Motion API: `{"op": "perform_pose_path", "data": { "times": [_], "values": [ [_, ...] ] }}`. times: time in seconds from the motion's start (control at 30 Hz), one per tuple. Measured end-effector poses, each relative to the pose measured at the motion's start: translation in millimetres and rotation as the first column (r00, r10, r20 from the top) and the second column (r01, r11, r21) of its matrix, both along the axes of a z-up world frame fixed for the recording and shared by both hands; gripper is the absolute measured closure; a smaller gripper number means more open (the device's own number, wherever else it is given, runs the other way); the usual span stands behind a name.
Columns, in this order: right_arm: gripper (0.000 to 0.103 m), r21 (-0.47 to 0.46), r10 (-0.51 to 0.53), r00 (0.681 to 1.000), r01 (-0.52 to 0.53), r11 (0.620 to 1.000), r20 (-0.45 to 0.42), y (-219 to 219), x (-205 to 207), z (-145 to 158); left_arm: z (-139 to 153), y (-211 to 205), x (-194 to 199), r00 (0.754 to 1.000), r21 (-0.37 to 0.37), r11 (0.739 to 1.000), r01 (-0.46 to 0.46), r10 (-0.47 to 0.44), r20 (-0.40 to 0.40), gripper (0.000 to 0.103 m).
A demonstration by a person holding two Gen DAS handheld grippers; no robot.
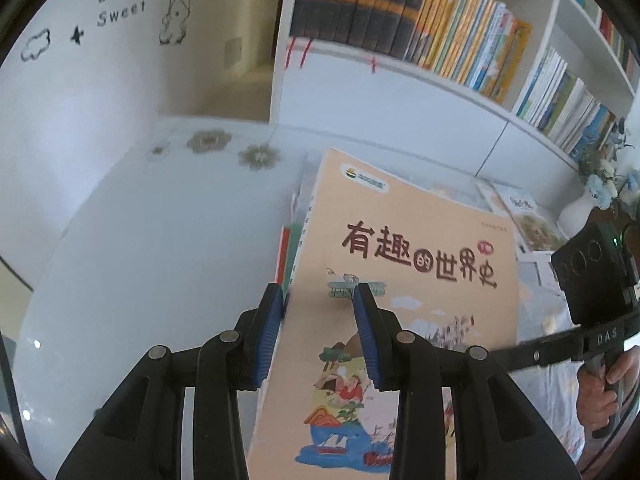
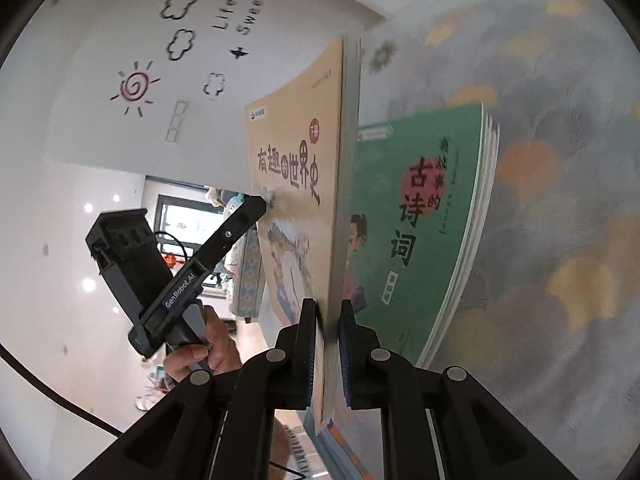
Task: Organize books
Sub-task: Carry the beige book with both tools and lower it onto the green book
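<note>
Right wrist view: right tongs clamp the stack's page edges; left tongs pinch its spine side, orange book outermost, keeping the volumes aligned for shelving.

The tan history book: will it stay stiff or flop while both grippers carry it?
The tan history book is thin and its cover already bows, so it will probably flex. The right gripper pinches only its edge, so it might sag or pivot. The glossy cover could slip.
</note>
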State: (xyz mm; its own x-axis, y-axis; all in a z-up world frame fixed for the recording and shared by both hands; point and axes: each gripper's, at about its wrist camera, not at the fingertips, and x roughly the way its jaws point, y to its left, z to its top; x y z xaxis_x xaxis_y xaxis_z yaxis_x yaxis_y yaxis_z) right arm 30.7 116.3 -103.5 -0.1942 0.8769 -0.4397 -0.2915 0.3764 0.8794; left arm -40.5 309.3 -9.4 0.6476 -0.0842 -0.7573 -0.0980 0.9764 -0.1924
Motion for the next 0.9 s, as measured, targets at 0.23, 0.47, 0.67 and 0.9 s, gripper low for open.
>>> {"op": "perform_pose_path", "data": {
  "times": [0.23, 0.47, 0.67, 0.9],
  "values": [
    [0.093, -0.026, -0.045, 0.999, 0.044, 0.999, -0.024, -8.1, 20.7, -19.1, -39.3, 9.7, 15.1, 0.997, -0.057, 0.998, 0.004, -0.009, -0.075, 0.070],
    [0.091, -0.064, -0.052, 0.998, 0.050, 0.997, -0.037, -7.7, 26.8, -32.7, -50.1, 6.0, 14.6, 0.996, -0.012, 1.000, -0.003, 0.002, -0.085, 0.069],
    [0.090, -0.070, -0.060, 0.998, 0.059, 0.996, -0.023, -0.7, 25.2, -31.2, -52.1, 3.3, 18.1, 0.996, 0.024, 1.000, 0.000, 0.003, -0.089, 0.064],
    [0.072, -0.130, -0.073, 0.997, 0.071, 0.989, -0.005, 2.8, 18.7, -17.5, -49.3, 13.4, 15.3, 0.994, 0.046, 0.997, -0.063, 0.067, -0.088, 0.063]
  ]
}}
